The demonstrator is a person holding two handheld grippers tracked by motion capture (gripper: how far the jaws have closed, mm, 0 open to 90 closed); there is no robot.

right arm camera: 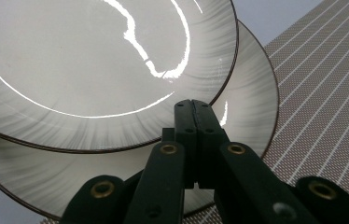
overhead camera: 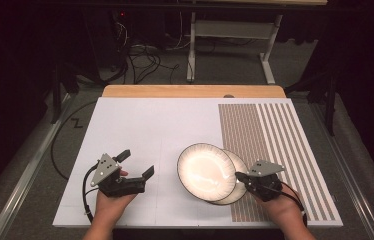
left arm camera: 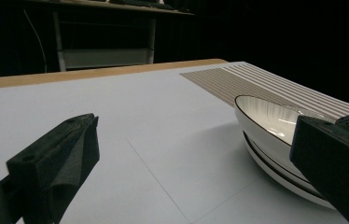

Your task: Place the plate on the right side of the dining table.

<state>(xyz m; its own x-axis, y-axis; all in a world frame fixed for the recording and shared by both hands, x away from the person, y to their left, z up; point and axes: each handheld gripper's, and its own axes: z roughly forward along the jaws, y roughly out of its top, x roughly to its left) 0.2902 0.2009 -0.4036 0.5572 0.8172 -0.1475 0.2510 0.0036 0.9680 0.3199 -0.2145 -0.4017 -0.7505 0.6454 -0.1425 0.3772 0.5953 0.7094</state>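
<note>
From the high view, two stacked plates (overhead camera: 206, 171) are sitting empty at the counter's (overhead camera: 140, 125) near right. The left gripper (overhead camera: 137, 163) is hovering spread wide. In the left gripper view, the plates (left arm camera: 275, 135) are lying right of its fingers (left arm camera: 65, 158). In the right gripper view, the right gripper (right arm camera: 194, 109) is resting pressed together over the lower plate (right arm camera: 252, 100).

Left gripper (overhead camera: 137, 164) held low at the near left, jaws spread wide apart, pointing to the right. Right gripper (overhead camera: 242, 178) at the near right, jaws pressed together, pointing left.
</note>
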